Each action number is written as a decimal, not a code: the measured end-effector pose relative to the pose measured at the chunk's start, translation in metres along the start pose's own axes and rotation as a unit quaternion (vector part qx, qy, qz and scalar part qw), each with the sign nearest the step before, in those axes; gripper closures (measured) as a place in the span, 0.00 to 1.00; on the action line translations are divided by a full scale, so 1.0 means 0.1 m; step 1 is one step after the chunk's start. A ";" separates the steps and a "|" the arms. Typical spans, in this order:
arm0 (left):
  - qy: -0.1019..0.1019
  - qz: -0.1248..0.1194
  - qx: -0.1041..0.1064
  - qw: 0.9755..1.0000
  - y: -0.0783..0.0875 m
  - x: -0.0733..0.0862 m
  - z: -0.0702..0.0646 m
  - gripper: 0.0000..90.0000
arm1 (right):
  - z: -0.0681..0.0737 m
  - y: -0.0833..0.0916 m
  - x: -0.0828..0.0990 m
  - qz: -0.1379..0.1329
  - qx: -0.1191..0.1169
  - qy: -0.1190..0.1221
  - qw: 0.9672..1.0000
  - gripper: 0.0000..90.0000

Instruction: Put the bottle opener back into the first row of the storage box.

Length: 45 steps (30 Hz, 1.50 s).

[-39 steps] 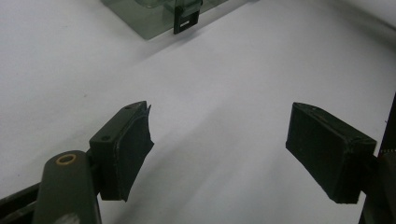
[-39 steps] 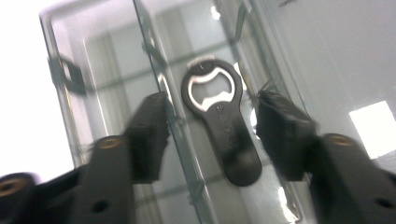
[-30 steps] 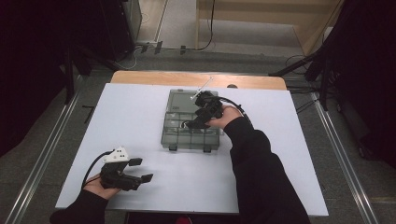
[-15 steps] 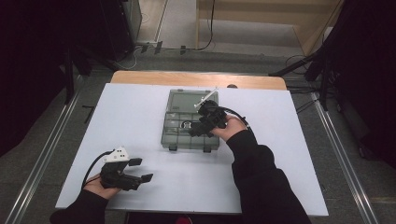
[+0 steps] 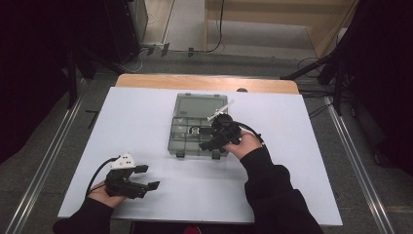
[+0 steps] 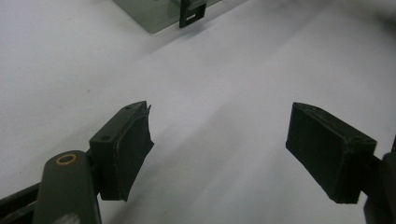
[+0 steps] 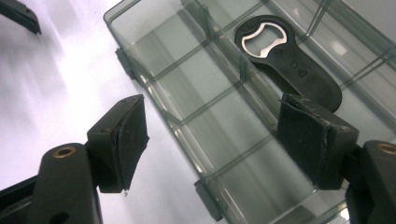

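Right gripper view — bottle opener (image 7: 292, 60) in organizer box (image 7: 196, 88)

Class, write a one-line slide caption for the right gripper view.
Open right tool poised over a clear compartment box on the white table, a black bottle opener lying inside.

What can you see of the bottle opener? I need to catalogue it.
The bottle opener is flat and black, with a rounded head holding a shiny metal-rimmed opening and a broad paddle-like handle bearing small embossed marks. It lies flat in a compartment of the clear grey plastic box, near the middle. The open right gripper hovers over the box; one pad hides the handle's end.
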<state>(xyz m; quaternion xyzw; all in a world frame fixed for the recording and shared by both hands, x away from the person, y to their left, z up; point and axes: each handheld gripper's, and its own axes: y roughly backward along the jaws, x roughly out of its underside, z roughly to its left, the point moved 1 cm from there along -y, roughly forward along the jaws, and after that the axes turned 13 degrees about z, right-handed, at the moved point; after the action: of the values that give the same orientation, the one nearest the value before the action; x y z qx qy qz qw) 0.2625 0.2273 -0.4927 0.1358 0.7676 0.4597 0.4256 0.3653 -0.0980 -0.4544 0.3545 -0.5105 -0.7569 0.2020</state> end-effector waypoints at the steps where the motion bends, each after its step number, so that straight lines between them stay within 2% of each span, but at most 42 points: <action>1: -0.001 0.000 0.001 1.000 0.00 0.00 0.01 0.24 | 0.01 0.00 0.02 0.002 0.005 0.001 1.000 0.29; 8: -0.001 0.002 0.002 1.000 -0.01 0.00 0.01 0.24 | 0.07 0.02 0.11 -0.007 0.004 0.008 1.000 0.29; 13: -0.002 0.001 0.002 1.000 -0.01 -0.01 0.01 0.24 | 0.14 0.04 0.22 -0.025 0.000 0.013 1.000 0.29; 17: -0.003 0.002 0.003 1.000 -0.01 -0.01 0.01 0.24 | 0.21 0.06 0.31 -0.029 -0.011 0.019 0.999 0.29; 22: -0.004 0.002 0.003 1.000 0.00 -0.01 0.01 0.24 | 0.27 0.03 0.43 -0.025 -0.014 0.022 0.999 0.29; 25: -0.005 0.002 0.003 1.000 0.00 -0.01 0.01 0.24 | 0.27 0.00 0.52 -0.035 -0.014 0.030 0.999 0.29; 29: -0.005 0.003 0.003 1.000 0.00 0.00 0.01 0.24 | 0.28 -0.03 0.65 -0.035 -0.024 0.030 0.999 0.28; 45: -0.003 0.005 0.002 1.000 0.00 0.00 0.01 0.24 | 0.27 -0.01 1.05 -0.046 -0.024 0.013 0.999 0.28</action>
<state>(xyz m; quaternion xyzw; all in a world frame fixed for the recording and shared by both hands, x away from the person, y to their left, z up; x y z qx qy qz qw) 0.2631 0.2276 -0.4932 0.1418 0.7663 0.4597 0.4258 0.2750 -0.1509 -0.4843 0.3824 -0.4730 -0.7727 0.1816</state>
